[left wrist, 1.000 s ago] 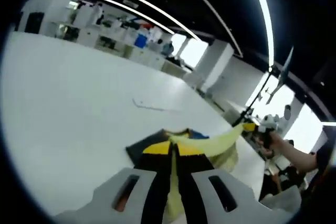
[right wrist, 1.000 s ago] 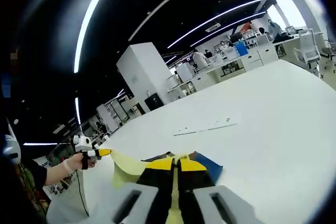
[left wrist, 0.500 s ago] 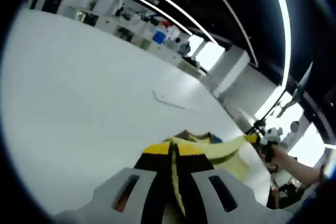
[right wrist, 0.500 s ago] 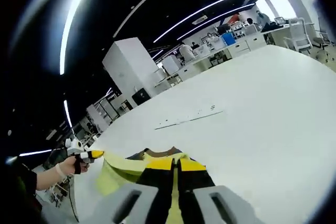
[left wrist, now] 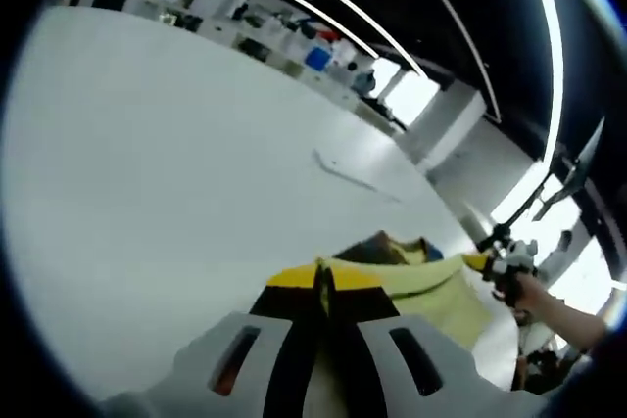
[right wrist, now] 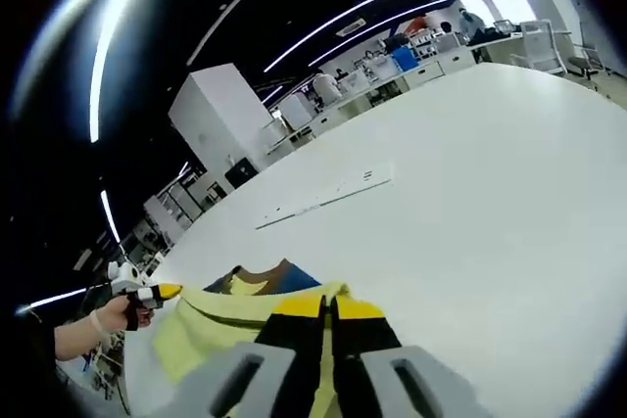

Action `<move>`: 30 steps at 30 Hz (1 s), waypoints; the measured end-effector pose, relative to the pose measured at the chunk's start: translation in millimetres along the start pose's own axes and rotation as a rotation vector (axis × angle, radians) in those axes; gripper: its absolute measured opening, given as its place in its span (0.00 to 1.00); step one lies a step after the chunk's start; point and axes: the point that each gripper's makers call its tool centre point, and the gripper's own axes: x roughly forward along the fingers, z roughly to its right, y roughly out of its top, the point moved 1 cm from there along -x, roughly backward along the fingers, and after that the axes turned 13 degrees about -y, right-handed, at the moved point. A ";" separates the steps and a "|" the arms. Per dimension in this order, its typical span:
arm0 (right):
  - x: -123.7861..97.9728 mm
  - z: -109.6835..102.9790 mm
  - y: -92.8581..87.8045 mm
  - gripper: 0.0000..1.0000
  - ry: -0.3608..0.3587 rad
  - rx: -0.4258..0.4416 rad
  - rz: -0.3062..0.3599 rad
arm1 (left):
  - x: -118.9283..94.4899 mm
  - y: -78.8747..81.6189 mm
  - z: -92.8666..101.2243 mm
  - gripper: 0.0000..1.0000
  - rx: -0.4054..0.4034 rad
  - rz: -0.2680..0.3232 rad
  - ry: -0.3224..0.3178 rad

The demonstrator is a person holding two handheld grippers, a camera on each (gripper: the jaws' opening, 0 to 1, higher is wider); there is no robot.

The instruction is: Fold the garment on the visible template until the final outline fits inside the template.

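Note:
A pale yellow garment (left wrist: 431,286) with a dark and blue part (left wrist: 387,247) near its collar hangs stretched between my two grippers over the white table (left wrist: 147,163). My left gripper (left wrist: 323,279) is shut on one edge of it. The right gripper (left wrist: 495,263), held by a hand, pinches the far end. In the right gripper view, my right gripper (right wrist: 328,308) is shut on the yellow garment (right wrist: 220,325). The left gripper (right wrist: 147,291) grips the opposite end there. A thin pale marking (right wrist: 323,198) lies on the table (right wrist: 490,173) beyond the cloth, also seen as a line (left wrist: 348,175).
The white table stretches wide ahead of both grippers. Desks, shelves and a blue container (left wrist: 315,58) stand far behind it. A white pillar (right wrist: 220,124) rises at the back. A person's hand and forearm (right wrist: 93,330) show at the left.
Both cameras have tipped further toward the table. The stretched garment has come lower and forward, and its collar part now shows flatter near the table.

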 end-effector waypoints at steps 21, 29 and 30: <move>6.8 8.4 -20.0 0.00 -0.045 -0.034 -0.046 | 10.8 -15.6 -26.2 0.00 0.039 -0.060 0.051; 2.2 5.4 -20.0 0.13 -0.014 -0.192 -0.043 | 8.7 -3.9 -18.8 0.02 0.169 -0.073 0.025; 1.0 4.6 -19.2 0.20 -0.015 -0.205 -0.040 | 7.0 -0.2 -15.2 0.03 0.220 -0.080 0.019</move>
